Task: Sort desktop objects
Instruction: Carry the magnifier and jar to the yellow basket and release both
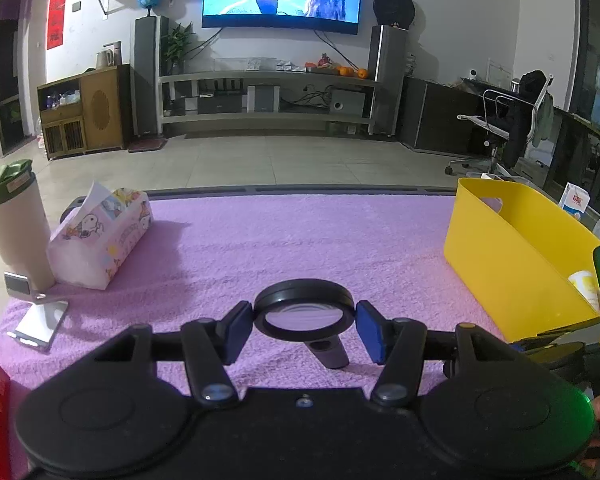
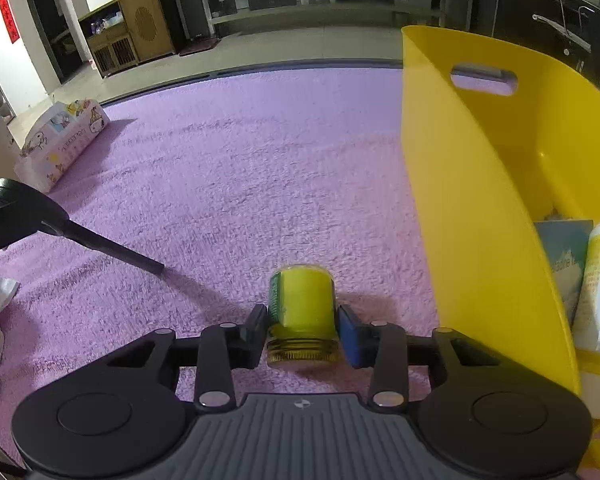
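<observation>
While the left gripper (image 1: pixel 305 328) clasps the black rim of the magnifying glass (image 1: pixel 305 309) between its blue pads, only the edge of the ring is caught and the handle (image 1: pixel 330 354) hangs below toward the purple cloth (image 1: pixel 300 232). A round rim gripped at two small spots could pivot or slip free, I judge, if the hand swings quickly toward the yellow bin (image 1: pixel 500 264) on the right.

The right gripper (image 2: pixel 302 330) is clenched on a small jar with a yellow-green label (image 2: pixel 302 300), lying on its side on the cloth just left of the bin wall (image 2: pixel 460 200). The pads sit near the jar's gold threaded neck (image 2: pixel 302 350); a hold that close to one end could let the jar tip or roll out during the lift, and the bin wall is close enough to clip.

The left view shows the tissue box (image 1: pixel 100 236), tumbler (image 1: pixel 14 220) and phone stand (image 1: pixel 36 320) at the far left. Only the right view looks inside the bin, where a carton (image 2: pixel 564 256) and a white bottle (image 2: pixel 596 312) already lie.
</observation>
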The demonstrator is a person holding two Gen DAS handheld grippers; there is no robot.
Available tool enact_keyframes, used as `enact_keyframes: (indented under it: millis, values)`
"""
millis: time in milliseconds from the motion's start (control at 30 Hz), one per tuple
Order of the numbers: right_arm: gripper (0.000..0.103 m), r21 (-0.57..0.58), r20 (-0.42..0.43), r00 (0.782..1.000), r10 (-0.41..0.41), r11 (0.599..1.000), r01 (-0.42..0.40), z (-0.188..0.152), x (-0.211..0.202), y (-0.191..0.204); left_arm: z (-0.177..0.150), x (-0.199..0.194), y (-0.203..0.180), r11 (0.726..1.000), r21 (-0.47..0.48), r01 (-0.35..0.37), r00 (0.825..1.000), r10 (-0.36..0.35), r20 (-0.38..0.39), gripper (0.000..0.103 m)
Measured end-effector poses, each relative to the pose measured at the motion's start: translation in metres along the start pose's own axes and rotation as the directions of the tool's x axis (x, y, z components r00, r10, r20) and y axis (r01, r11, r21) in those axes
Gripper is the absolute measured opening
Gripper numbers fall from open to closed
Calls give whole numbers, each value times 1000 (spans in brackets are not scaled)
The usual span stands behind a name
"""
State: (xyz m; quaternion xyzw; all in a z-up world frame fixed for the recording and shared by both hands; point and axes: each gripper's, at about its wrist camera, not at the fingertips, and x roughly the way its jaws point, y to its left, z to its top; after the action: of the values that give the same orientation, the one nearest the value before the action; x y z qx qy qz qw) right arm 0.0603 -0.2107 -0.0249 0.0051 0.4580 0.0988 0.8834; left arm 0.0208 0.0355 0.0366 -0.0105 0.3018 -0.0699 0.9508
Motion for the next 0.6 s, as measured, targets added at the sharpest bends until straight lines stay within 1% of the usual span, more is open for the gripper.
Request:
enact_keyframes:
  millis: [67, 133, 200, 267, 300, 333, 433, 500, 533, 567, 600]
  values:
    - [39, -14, 6, 1000, -9, 1000, 9, 0, -1, 2, 0, -2, 1, 1000, -6, 1, 1000, -1, 2, 55]
    - [38, -22, 32, 999, -12, 1000, 12, 0, -5, 5, 0, -2, 4, 1000, -15, 2, 1000, -2, 7, 55]
    - [38, -20, 85, 996, 12, 1000, -10, 1, -14, 6, 1, -5, 5, 1000, -22, 1, 1000, 0, 14, 55]
    - [38, -14, 144, 988, 50, 999, -48, 3, -26, 6, 3, -9, 8, 999, -36, -2, 1000, 2, 20, 54]
    - [38, -15, 172, 983, 66, 998, -64, 4, -32, 7, 5, -11, 9, 999, -48, -12, 1000, 13, 25, 31]
    - [38, -17, 193, 978, 80, 997, -78, 5, -37, 8, 7, -13, 11, 999, -52, -17, 1000, 18, 20, 10]
    - [38, -18, 221, 966, 136, 991, -135, 8, -50, 11, 14, -15, 15, 994, -114, 3, 1000, -6, -20, 10]
    - [38, -16, 224, 960, 169, 985, -170, 10, -55, 11, 15, -14, 13, 993, -120, -5, 998, -2, -61, 11]
    - [38, -12, 228, 957, 178, 984, -180, 10, -58, 9, 14, -13, 12, 992, -121, -17, 997, 8, -75, 17]
    - [38, -9, 232, 956, 181, 983, -184, 10, -60, 7, 13, -14, 10, 993, -115, -24, 996, 14, -86, 25]
    - [38, -6, 238, 954, 181, 983, -185, 9, -63, 5, 10, -15, 9, 995, -100, -28, 996, 19, -91, 50]
